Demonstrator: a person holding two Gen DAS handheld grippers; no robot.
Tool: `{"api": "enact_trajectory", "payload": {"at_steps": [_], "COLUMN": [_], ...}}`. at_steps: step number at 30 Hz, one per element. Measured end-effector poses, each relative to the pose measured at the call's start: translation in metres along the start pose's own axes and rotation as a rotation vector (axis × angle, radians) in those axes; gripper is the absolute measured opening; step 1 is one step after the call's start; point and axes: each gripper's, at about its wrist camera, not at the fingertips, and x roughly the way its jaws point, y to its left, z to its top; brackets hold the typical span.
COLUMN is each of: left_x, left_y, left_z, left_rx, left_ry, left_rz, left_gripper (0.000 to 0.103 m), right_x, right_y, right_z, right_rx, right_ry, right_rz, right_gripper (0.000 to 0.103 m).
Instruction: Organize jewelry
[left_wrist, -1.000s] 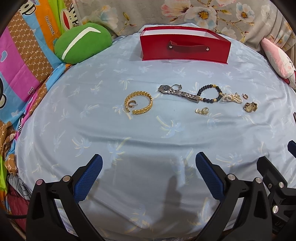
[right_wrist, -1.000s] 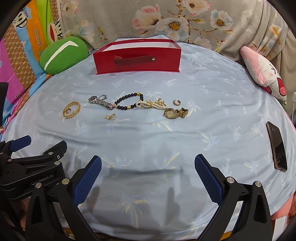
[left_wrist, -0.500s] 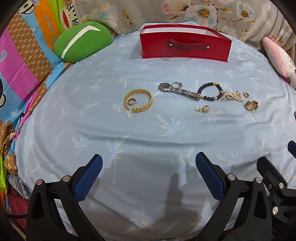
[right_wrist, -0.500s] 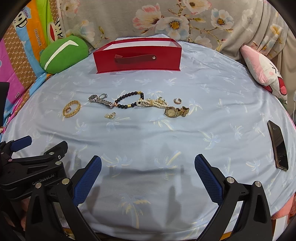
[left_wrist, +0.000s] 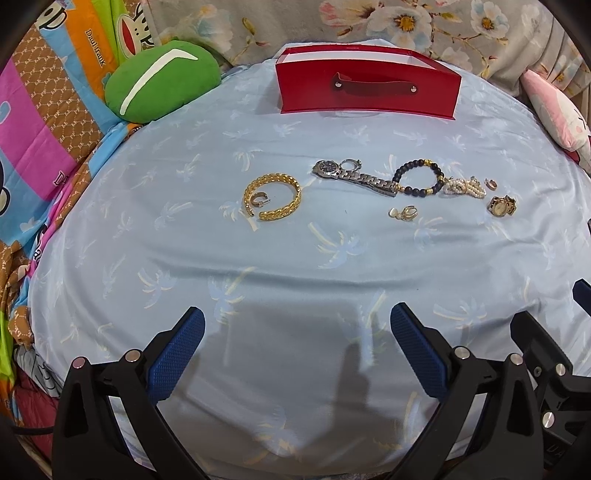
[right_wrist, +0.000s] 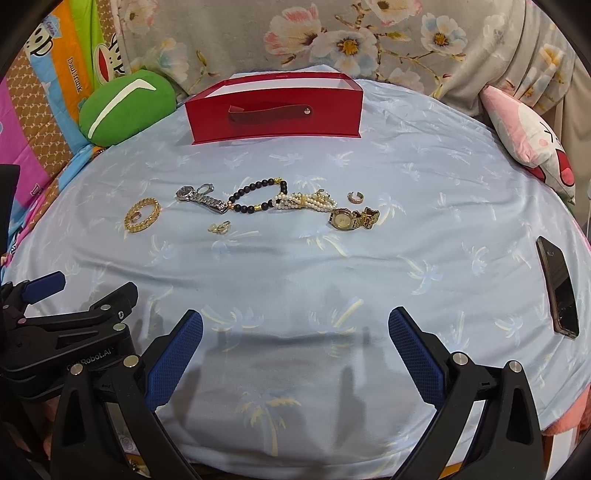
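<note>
Nothing is sorted yet, I judge: gold bangle, silver watch and beaded bracelet lie mid-frame outside the red box; my left gripper and right gripper gape empty.

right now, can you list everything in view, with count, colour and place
red box: 1, red, far middle of the bed
gold bangle: 1, gold, left end of the jewelry row, small hoop inside it
silver watch: 1, silver, right of the bangle
beaded bracelet: 1, black with gold beads, middle of the row
pearl bracelet: 1, white and gold, right of the beads
gold watch: 1, gold, right end of the row
ring: 1, gold, behind the gold watch
earrings: small cluster, gold, in front of the row
phone: 1, dark, right edge
green cushion: 1, far left
pink cushion: 1, far right
left gripper: open, empty
right gripper: open, empty
</note>
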Motion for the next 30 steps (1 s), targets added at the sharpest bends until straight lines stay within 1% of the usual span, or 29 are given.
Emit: {"api": "enact_trajectory", "payload": {"at_steps": [7,10,13,18,24,25,26,28,30], "left_x": [0.002,0.005,0.009,0.013,0.021,0.022,0.024,0.027,0.030], "left_y": [-0.001,0.001,0.003,0.010,0.016,0.016,0.018,0.020,0.022], "left_z": [0.001,0.002,0.006,0.014,0.025,0.026,0.027,0.029,0.030], "left_rx": [-0.001,-0.008,-0.017,-0.036,-0.055,-0.057,-0.059,-0.063,-0.069], "left_ry": [0.008,0.014,0.022,0.010,0.004,0.004,0.004,0.006,0.010], "left_rz": [-0.001,-0.003,-0.014,-0.008,0.016,0.019,0.023,0.029,0.032], "left_gripper": [0.098,0.098,0.098,0.098,0.098,0.098,0.098,0.098,0.098], "right_x": [0.003,0.004,0.009,0.026,0.057,0.062,0.067,0.076,0.083], "right_y": [-0.007,-0.011,-0.022,-0.036,-0.048,-0.048,-0.048,-0.047,-0.047], "right_z": [0.003,0.006,0.015,0.035,0.062,0.064,0.067,0.068,0.068], "right_rx": [0.016,0.025,0.041,0.048,0.100,0.105,0.111,0.120,0.131], "right_ry": [0.017,0.009,-0.008,-0.041,-0.023,-0.017,-0.011,-0.004,0.009], "right_rz": [-0.002,-0.005,-0.002,-0.011,0.018,0.023,0.026,0.025,0.016], "right_gripper": [0.098,0.098,0.098,0.098,0.082,0.078,0.077,0.068,0.063]}}
